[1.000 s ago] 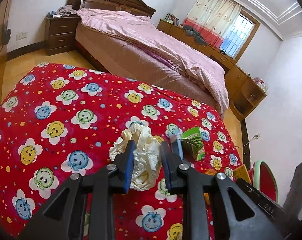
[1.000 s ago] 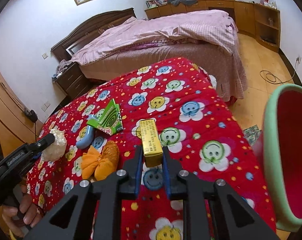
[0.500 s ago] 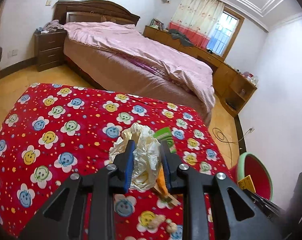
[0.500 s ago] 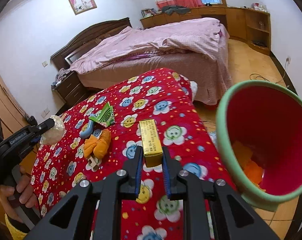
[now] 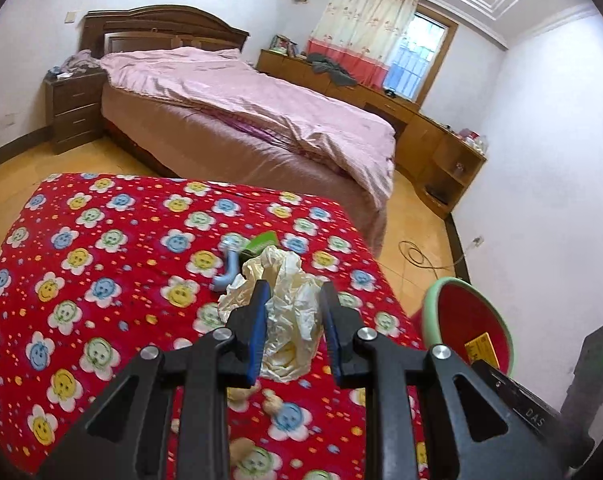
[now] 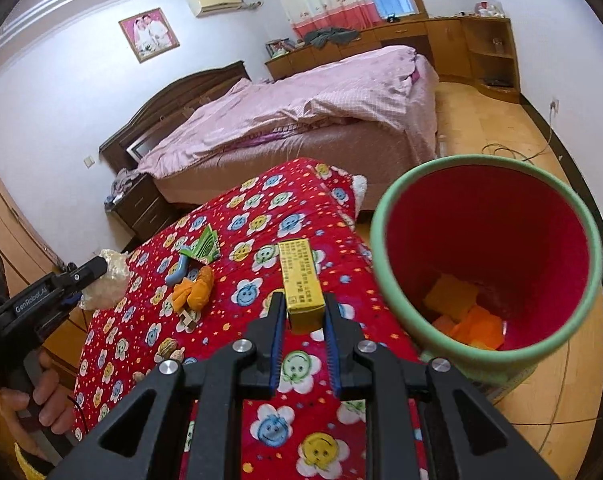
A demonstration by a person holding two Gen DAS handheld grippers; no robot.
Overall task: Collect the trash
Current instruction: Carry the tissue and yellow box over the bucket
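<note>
My left gripper (image 5: 294,294) is shut on a crumpled cream plastic bag (image 5: 287,312) and holds it above the red smiley-flower cloth (image 5: 101,264). My right gripper (image 6: 303,312) is shut on a yellow carton (image 6: 301,280), held beside the rim of the red bin with a green rim (image 6: 489,256). The bin holds orange scraps and also shows in the left wrist view (image 5: 467,320). On the cloth lie a green wrapper (image 6: 206,246), a blue curved tube (image 6: 178,270) and orange peel (image 6: 195,292). The left gripper with its bag shows in the right wrist view (image 6: 101,266).
Walnuts (image 6: 169,350) and small scraps lie on the cloth near its front. A pink-covered bed (image 5: 241,112) stands behind, with a nightstand (image 5: 77,108) and wooden cabinets (image 5: 437,148). A cable (image 5: 421,254) lies on the floor near the bin.
Both grippers have lifted and moved toward the bin with their loads. The bin now fills the right side of the right wrist view, and the left gripper is higher above the cloth.
</note>
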